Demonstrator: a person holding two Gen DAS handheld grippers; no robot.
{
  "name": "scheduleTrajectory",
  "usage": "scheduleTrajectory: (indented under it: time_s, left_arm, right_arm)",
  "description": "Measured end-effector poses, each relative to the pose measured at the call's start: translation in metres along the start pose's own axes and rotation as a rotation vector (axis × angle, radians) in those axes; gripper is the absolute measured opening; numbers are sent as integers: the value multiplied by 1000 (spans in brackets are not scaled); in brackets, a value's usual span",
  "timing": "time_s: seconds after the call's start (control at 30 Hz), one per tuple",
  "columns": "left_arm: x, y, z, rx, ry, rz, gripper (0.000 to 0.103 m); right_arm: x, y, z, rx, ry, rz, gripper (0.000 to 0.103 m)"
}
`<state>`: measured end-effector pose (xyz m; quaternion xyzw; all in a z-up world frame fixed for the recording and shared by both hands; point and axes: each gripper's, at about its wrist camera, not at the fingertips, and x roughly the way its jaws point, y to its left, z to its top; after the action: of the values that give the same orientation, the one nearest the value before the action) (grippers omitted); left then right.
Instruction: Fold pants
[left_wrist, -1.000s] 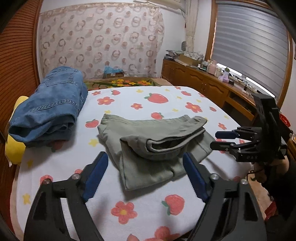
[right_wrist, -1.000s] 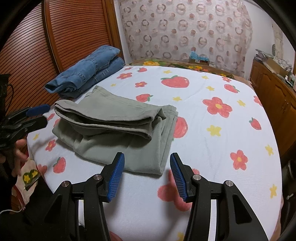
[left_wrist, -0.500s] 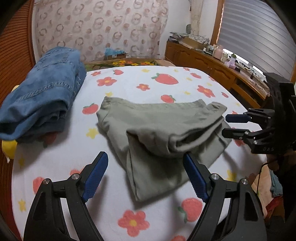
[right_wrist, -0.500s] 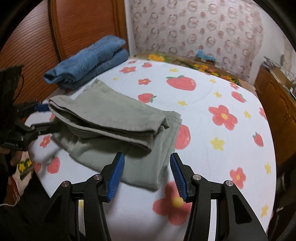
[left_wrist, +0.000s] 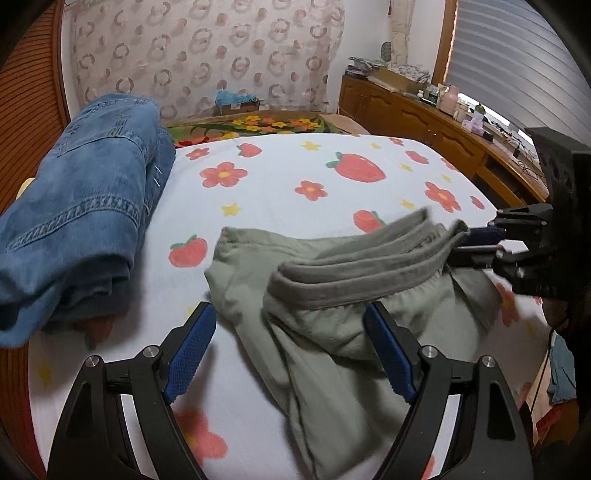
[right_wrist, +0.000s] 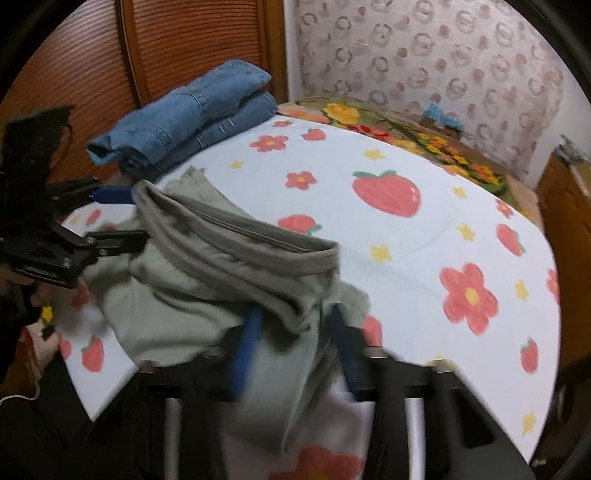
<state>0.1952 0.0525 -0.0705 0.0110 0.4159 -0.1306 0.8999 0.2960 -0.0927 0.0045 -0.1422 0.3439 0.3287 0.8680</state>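
On the strawberry-print bed (left_wrist: 280, 184), our right tongs (right_wrist: 295, 343) have just been closing and now pinch the olive pants' (left_wrist: 332, 295) waistband (left_wrist: 354, 266), lifting it to unfold, while our left tongs (left_wrist: 291, 354) hang released.

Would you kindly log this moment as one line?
right gripper: just closed on green pants waistband | left gripper: open over pants | jeans: folded aside

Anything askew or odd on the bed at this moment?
The green pants lie bunched and crooked near the bed's edge, the waistband lifted where the right hand-held gripper, whose jaws have just been closing, pinches it. The left hand-held gripper hangs open over them. The folded jeans look tidy.
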Motion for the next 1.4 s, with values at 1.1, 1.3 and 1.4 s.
scheduleTrajectory:
  time_s: [1.1, 1.3, 1.4]
  left_arm:
    - [-13, -10, -33, -15, 7, -13, 84]
    - [-8, -9, -45, -6, 29, 3, 84]
    - [-10, -9, -48, -9, 25, 9, 84]
  right_arm:
    - [-26, 15, -36, 140, -61, -36, 43]
    - [-22, 31, -49, 117, -56, -145, 44]
    - [-17, 35, -56, 141, -45, -150, 46]
